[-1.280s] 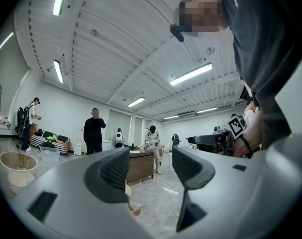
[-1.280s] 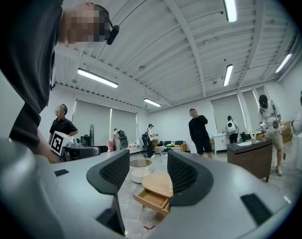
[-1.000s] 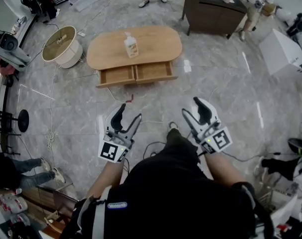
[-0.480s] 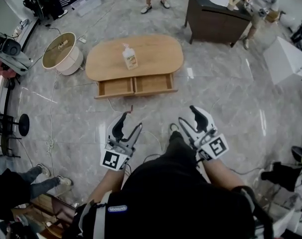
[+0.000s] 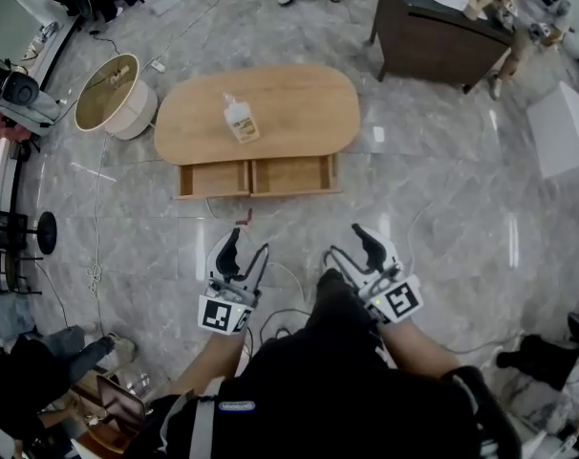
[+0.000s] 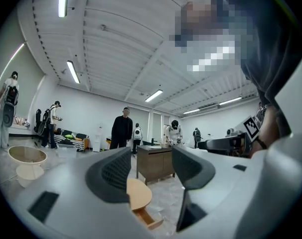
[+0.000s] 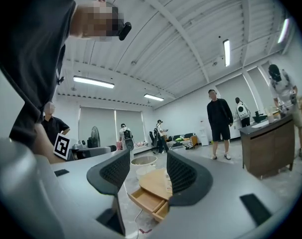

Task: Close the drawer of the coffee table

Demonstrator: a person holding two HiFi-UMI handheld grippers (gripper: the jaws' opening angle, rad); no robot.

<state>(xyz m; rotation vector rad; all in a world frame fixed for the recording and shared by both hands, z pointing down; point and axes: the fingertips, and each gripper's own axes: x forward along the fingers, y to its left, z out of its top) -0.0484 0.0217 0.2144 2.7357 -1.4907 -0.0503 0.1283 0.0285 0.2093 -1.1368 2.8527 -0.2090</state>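
Head view: the oval wooden counter (image 5: 299, 103) is standing on the grey floor (image 5: 442, 208) at 12 o'clock from the person, well apart from both tongs.

Two drawers are sitting pulled out side by side along its near edge. The left drawer (image 5: 213, 178) is at 11 o'clock and the right drawer (image 5: 291, 174) at 12 o'clock. Both are showing bare wooden bottoms.

A bottle (image 5: 240, 118) is sitting on the counter top, toward 9 o'clock of its centre.

Left tongs (image 5: 248, 245): the person is holding them over the floor at 7 o'clock of the counter, tips pointing toward 12 o'clock. In the left gripper view the jaws are standing apart with nothing between them. One end of the counter and a corner of an open drawer are showing through the gap, far off.

Right tongs (image 5: 347, 242): these are hanging at 5 o'clock of the counter, also over the floor. In the right gripper view the jaws are standing apart, gripping nothing. The counter and both open drawers are showing through the gap, far off.

Surroundings: a round tub (image 5: 113, 94) is standing on the floor just beside the counter at 9 o'clock. A dark cabinet (image 5: 442, 32) is standing at 2 o'clock. A thin cable (image 5: 98, 228) is trailing over the floor at 8 o'clock.
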